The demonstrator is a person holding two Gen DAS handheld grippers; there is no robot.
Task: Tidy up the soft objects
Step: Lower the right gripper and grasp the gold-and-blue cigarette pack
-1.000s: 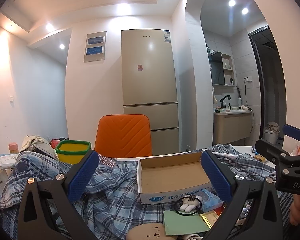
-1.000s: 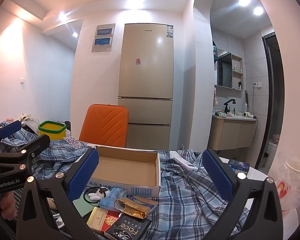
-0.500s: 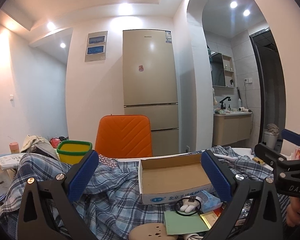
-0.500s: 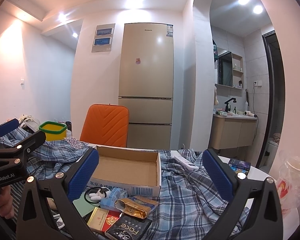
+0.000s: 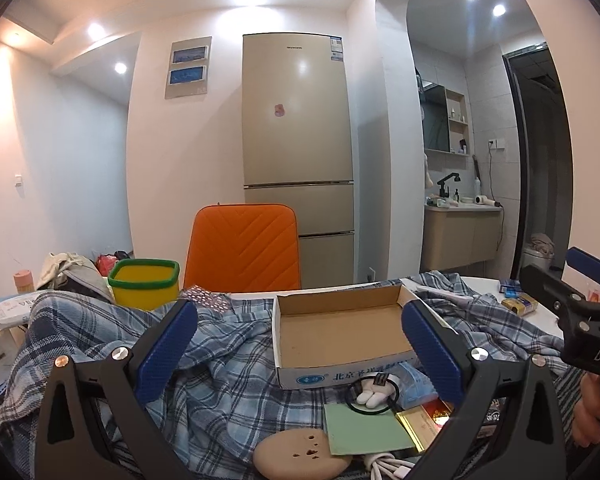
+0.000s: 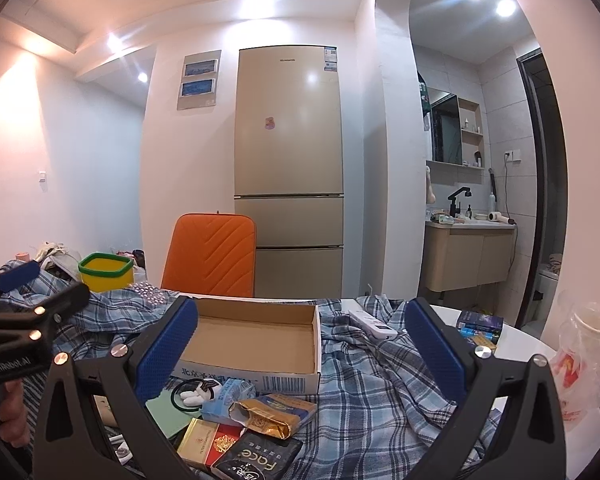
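Note:
A blue plaid shirt (image 5: pixel 228 360) (image 6: pixel 380 380) lies rumpled across the table. An open, empty cardboard box (image 5: pixel 340 328) (image 6: pixel 256 340) rests on it. My left gripper (image 5: pixel 300 346) hovers open above the shirt, facing the box, with nothing between its fingers. My right gripper (image 6: pixel 300 346) is also open and empty, facing the box from the right. Each gripper shows in the other's view: the right gripper (image 5: pixel 580 300) and the left gripper (image 6: pixel 20 308). In front of the box lie a tissue pack (image 6: pixel 228 394) and a black hair tie with a white charm (image 5: pixel 374 394).
Small packets (image 6: pixel 260 420), a green pad (image 5: pixel 364 424) and a round tan piece (image 5: pixel 300 452) crowd the near edge. A yellow bin (image 5: pixel 144 284), orange chair (image 5: pixel 244 248), white remote (image 6: pixel 372 322) and a bagged bottle (image 6: pixel 584 344) surround the shirt.
The left wrist view has tipped slightly, so the scene sits a little higher in it. Both grippers stay open and nothing on the table has moved.

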